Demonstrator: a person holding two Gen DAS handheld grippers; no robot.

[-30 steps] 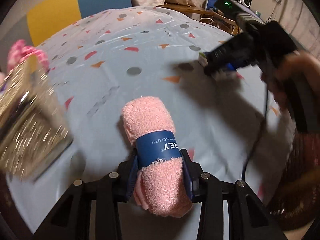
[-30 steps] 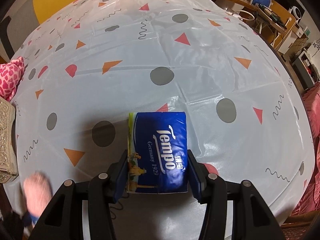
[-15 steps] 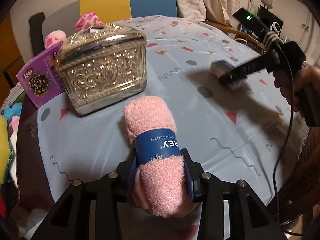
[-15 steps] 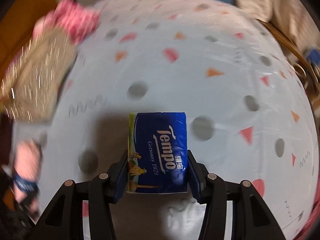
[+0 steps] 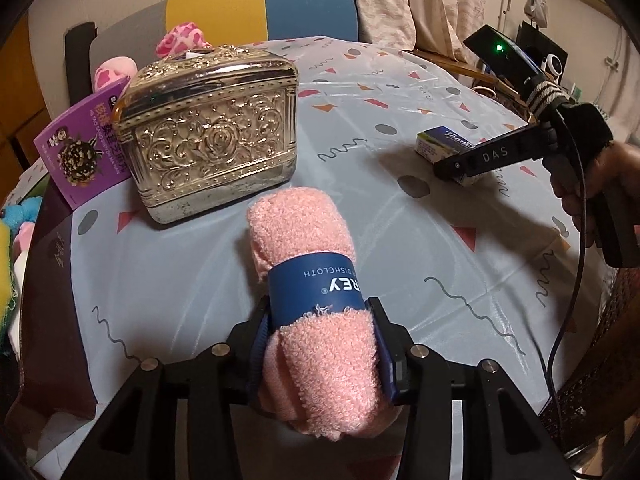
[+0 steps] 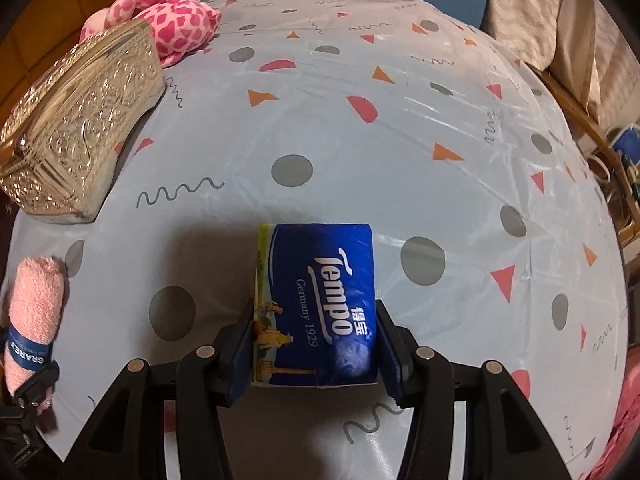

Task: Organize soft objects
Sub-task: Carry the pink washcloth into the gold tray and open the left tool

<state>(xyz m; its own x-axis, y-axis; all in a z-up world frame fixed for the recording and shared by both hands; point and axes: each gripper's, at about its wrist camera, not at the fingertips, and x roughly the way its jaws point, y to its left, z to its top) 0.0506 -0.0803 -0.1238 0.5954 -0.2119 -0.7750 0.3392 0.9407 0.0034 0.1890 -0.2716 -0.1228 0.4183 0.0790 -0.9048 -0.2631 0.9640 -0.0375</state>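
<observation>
A rolled pink towel (image 5: 316,320) is clamped between the left gripper (image 5: 320,344), whose jaws have just been opening slightly, near a golden box (image 5: 208,136). A blue tissue pack (image 6: 320,304) is clenched by the right gripper (image 6: 316,344) over the tablecloth (image 6: 360,152).

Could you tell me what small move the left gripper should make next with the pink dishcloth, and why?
Probably lift clear. The left gripper has just been opening its jaws around the rolled pink dishcloth, which seems to lie on the tablecloth in front of the ornate metal box, so it looks placed.
</observation>
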